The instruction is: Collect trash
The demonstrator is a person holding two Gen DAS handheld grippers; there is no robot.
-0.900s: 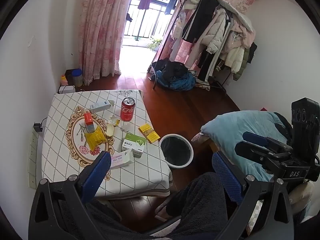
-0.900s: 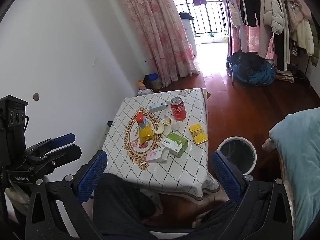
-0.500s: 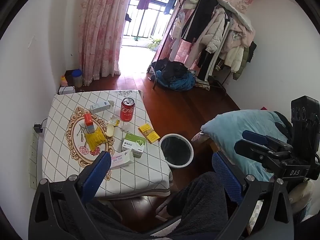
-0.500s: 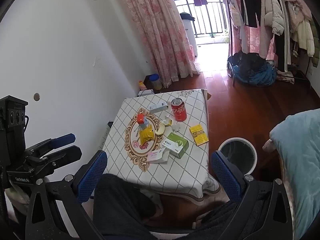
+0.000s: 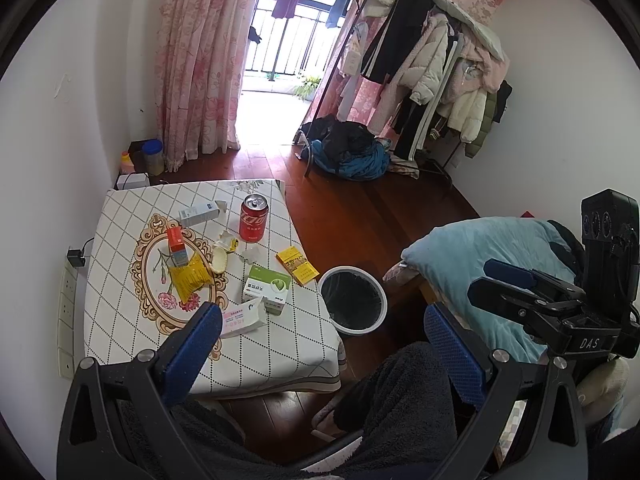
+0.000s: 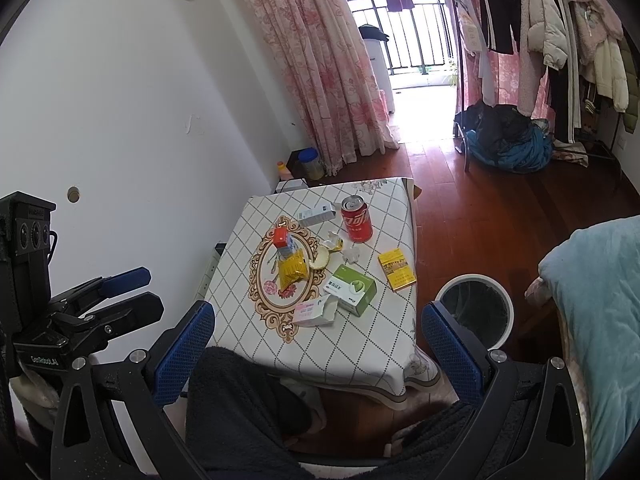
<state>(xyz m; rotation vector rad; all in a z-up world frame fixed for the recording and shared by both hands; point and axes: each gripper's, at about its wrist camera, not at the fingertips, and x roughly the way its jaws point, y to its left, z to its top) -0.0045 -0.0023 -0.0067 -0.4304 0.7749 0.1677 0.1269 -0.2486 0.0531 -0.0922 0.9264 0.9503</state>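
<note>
- Left wrist view: the left gripper (image 5: 322, 336) is spread wide with nothing in it, well back from the worktop (image 5: 120, 208). The trash lies scattered there, and the bin (image 5: 353, 300) stands on the floor just beside its edge. The upright red can (image 5: 253, 218) could tip if nudged and roll off.
- Right wrist view: the right gripper (image 6: 318, 334) is likewise released and empty. The green box (image 6: 350, 289) touches the pink box (image 6: 313, 312), so one grab may drag both. The crumpled wrapper (image 6: 352, 255) looks light enough to slip free.

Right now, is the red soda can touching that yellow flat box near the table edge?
Apart. The right wrist view shows the red soda can standing well behind the yellow flat box, with bare tablecloth between them.
</note>
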